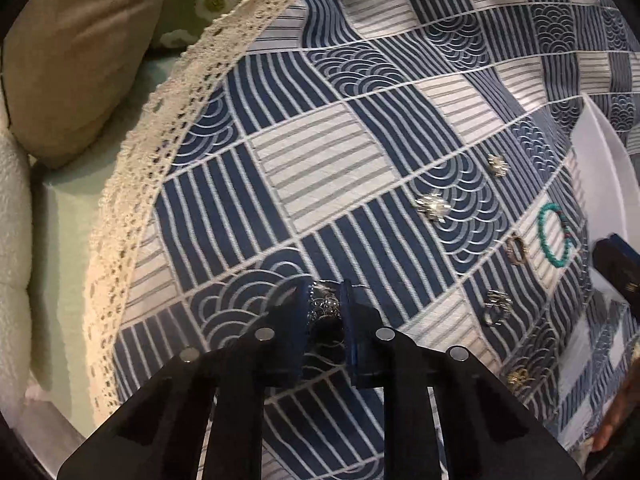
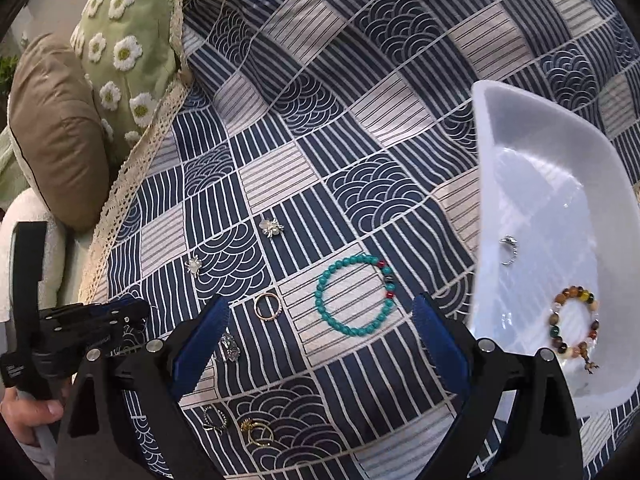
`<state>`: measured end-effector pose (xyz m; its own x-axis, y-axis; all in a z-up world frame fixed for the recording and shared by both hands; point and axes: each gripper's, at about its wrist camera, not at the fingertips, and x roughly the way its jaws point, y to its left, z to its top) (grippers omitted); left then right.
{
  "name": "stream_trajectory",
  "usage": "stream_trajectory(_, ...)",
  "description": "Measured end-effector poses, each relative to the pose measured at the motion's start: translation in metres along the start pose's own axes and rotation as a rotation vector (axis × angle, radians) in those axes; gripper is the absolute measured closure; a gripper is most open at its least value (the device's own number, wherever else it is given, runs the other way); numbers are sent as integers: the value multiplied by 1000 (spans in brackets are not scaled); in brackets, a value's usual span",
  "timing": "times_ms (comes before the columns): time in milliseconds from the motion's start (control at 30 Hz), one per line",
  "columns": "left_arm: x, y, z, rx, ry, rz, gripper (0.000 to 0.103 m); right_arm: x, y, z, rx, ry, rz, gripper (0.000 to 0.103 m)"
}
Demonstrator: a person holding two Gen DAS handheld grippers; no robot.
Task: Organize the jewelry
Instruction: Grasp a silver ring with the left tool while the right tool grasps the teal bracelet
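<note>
My left gripper (image 1: pixel 325 306) is shut on a silver ring (image 1: pixel 323 303), held just above the blue patterned cloth (image 1: pixel 320 160). It also shows at the left of the right wrist view (image 2: pixel 132 312). My right gripper (image 2: pixel 320 320) is open and empty, its fingers either side of a turquoise bead bracelet (image 2: pixel 354 294) lying on the cloth. A white tray (image 2: pixel 560 184) at the right holds a multicolour bead bracelet (image 2: pixel 576 324) and a silver ring (image 2: pixel 509 250). Two silver charms (image 2: pixel 273 227) (image 2: pixel 193 265), a thin gold ring (image 2: pixel 267 306) and more rings (image 2: pixel 229 347) lie loose on the cloth.
A dark ring (image 2: pixel 214 420) and a gold ring (image 2: pixel 256 432) lie near the front. A brown cushion (image 2: pixel 56 128) and a green daisy pillow (image 2: pixel 128 48) sit at the left beyond the cloth's lace edge (image 2: pixel 136 168).
</note>
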<state>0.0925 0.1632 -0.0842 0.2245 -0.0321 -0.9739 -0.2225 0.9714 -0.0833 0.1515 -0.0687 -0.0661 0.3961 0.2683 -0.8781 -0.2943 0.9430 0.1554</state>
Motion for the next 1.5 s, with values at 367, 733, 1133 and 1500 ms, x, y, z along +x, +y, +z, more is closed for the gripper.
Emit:
stream_trajectory(367,-3,-9,5,1,-3,-60,96,33,29,-10,-137,52,-61,45)
stream_trajectory(733,-18,-11,9,-5,-40,-102,103,51,22,-12,-135,78,-83,54)
stream_trajectory(1133,-23,-8,11,-4,-57,-118,103,35,20,-7,-122,44,-68,96)
stream_trajectory(1500,-7,-19,3,78,15,5,75,29,21,-10,-115,60,-46,96)
